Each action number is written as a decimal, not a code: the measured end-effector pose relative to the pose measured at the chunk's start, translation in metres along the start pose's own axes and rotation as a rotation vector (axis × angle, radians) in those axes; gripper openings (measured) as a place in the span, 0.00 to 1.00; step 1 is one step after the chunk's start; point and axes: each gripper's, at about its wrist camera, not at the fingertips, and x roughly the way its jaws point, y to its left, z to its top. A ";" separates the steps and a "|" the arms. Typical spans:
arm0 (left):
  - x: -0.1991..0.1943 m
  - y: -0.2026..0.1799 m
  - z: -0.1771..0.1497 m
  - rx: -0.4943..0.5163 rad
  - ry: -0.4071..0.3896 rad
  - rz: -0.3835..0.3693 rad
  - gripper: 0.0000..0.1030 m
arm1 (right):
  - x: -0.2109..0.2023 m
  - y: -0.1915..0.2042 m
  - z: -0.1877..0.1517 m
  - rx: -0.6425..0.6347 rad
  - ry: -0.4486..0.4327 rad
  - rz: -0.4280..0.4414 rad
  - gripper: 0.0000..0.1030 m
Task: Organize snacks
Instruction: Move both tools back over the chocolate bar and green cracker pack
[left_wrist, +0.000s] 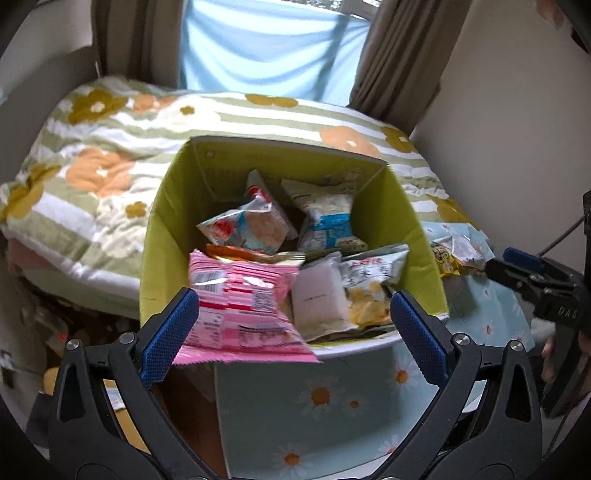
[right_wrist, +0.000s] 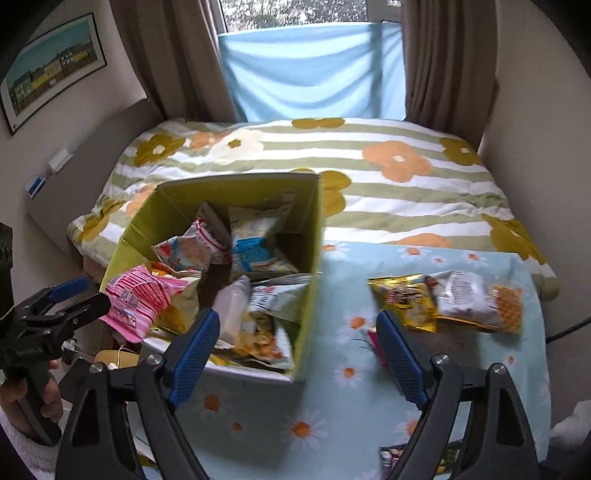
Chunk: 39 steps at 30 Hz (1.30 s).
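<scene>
The left gripper (left_wrist: 293, 325) sits nearest the lens, blue pads spread wide. A pink packet (left_wrist: 236, 306) lies between them, its left edge against the left pad and well clear of the right one. In the right wrist view the same packet (right_wrist: 138, 295) hangs over the near left corner of the box (right_wrist: 314, 236), with the left gripper (right_wrist: 79, 295) at its edge; whether the pads actually press on it I cannot tell.

The box (left_wrist: 170, 206) is green inside and stands on a daisy cloth (left_wrist: 332, 398) that covers the bench. It holds a heap of snack packets: a white pouch (left_wrist: 319, 295), a chip bag (left_wrist: 369, 291), a red-and-white packet (left_wrist: 245, 225) and a blue-and-white one (left_wrist: 327, 221) further back.

The right gripper (right_wrist: 297, 343) has its pads wide apart with nothing between them, over the near right corner of the box. To the right of the box, on the cloth (right_wrist: 343, 406), lie a yellow packet (right_wrist: 404, 299) and a white packet (right_wrist: 476, 299), touching each other. A small pink item (right_wrist: 373, 341) shows just beside the right pad.

Behind it all is a bed with a flowered quilt (right_wrist: 388, 166).
</scene>
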 end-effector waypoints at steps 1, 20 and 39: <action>-0.004 -0.008 -0.002 0.011 -0.006 0.010 1.00 | -0.008 -0.010 -0.003 0.002 -0.007 0.001 0.82; 0.038 -0.220 -0.102 0.058 0.142 -0.109 1.00 | -0.076 -0.175 -0.093 -0.066 0.022 -0.077 0.82; 0.138 -0.295 -0.183 0.044 0.388 -0.056 0.88 | 0.000 -0.221 -0.174 -0.247 0.232 0.076 0.82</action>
